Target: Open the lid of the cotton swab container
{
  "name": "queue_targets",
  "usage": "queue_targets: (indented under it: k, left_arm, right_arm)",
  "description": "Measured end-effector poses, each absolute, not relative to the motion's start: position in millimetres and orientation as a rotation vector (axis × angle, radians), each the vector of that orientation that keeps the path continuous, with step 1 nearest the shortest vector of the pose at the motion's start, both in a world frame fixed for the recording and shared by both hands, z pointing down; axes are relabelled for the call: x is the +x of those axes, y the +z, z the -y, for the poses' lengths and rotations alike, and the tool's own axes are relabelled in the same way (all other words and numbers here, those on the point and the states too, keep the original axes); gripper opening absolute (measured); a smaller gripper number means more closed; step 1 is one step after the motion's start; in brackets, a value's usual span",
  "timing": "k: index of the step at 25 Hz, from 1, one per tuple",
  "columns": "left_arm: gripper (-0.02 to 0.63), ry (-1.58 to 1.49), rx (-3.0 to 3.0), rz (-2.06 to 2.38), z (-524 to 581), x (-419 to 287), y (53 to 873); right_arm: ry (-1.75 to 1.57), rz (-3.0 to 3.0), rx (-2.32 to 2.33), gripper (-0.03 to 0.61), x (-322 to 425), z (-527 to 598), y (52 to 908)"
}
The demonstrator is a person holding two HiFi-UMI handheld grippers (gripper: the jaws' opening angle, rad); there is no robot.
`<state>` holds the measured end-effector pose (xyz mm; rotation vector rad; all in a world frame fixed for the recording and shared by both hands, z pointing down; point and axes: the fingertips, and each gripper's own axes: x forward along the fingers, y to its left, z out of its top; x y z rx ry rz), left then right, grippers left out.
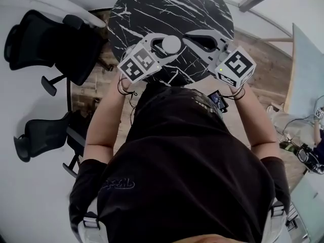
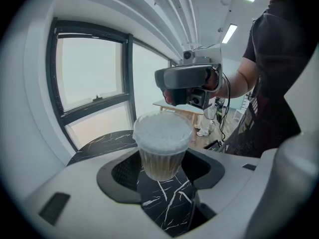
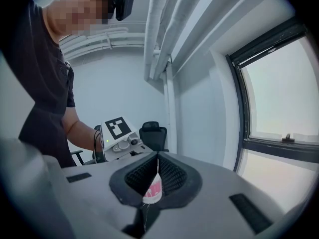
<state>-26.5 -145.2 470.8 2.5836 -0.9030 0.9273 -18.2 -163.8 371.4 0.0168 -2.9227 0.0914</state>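
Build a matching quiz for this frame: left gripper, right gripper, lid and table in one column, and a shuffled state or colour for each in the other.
Things:
1. left gripper
2. right gripper
3. lid
4. table

States:
A. black with white veins
B. fingers shut together
C. sits closed on the container
D. fingers clamped on the container's body

Pairs: 1-D, 2-B, 3-C, 4-A
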Motion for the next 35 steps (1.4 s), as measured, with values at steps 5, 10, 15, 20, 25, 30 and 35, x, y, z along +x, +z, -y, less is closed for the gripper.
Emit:
queue_targets:
  k: [5, 10, 15, 20, 25, 30, 35]
  left_arm:
    - [0.262, 0.925, 2.613, 0.819, 143, -11, 469]
    - [0.262, 0.972, 2.638, 0.774, 144, 1, 467]
    - [0.262, 0.987, 2.651, 0.735, 143, 5, 465]
    - [0.262, 1.001, 2.651, 0.713, 143, 6, 466]
    - [0.262, 1.010, 2.653, 0.704, 146, 5, 463]
    - [0.262, 1.026, 2.649, 0.701, 145, 4, 462]
    - [0.262, 1.001, 2.653, 0.715, 148, 6, 457]
  right_arm:
    - [0.081, 2.911, -0.023, 0.024, -19, 157, 379]
    - [0.095, 2.912, -0.058, 0.025, -16, 154, 386]
    - [0.111, 2.911, -0.076, 0.025, -16, 150, 391]
    - [0.093, 2.929, -0.103, 0.028, -14, 151, 387]
    - [0.119, 2.938, -0.149, 0.140, -15, 151, 380]
    - [0.108, 2.908, -0.228, 0.229, -17, 138, 379]
    - [0.086, 2.873, -0.231, 0.250, -20, 137, 385]
